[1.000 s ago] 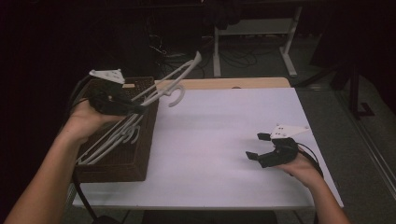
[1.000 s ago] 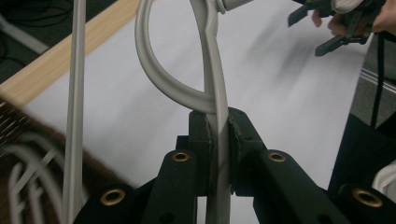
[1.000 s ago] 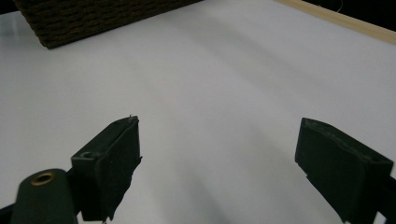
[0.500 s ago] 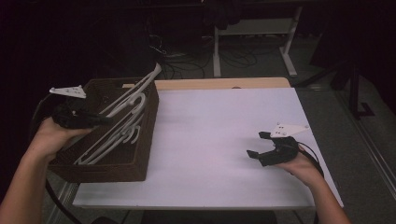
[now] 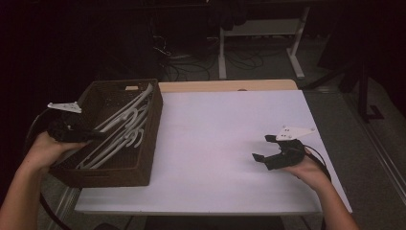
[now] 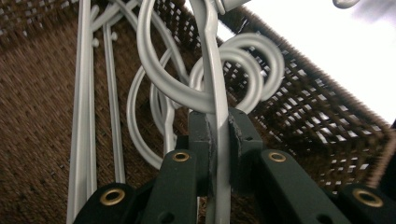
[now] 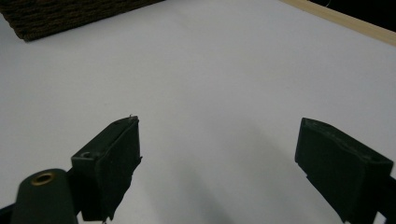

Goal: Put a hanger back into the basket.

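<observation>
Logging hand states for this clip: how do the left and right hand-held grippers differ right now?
The left hand-held gripper is shut on a white hanger; the right hand-held gripper stands open with nothing between its jaws. The left reaches into the brown wicker basket; the right sits over the bare white table, well apart from the basket. Both have black jaws, and each is held in a hand.

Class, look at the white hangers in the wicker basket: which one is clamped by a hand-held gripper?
The white hanger running straight up between the left hand-held gripper jaws, which pinch its flat bar. The other hangers lie loose in the wicker basket.
</observation>
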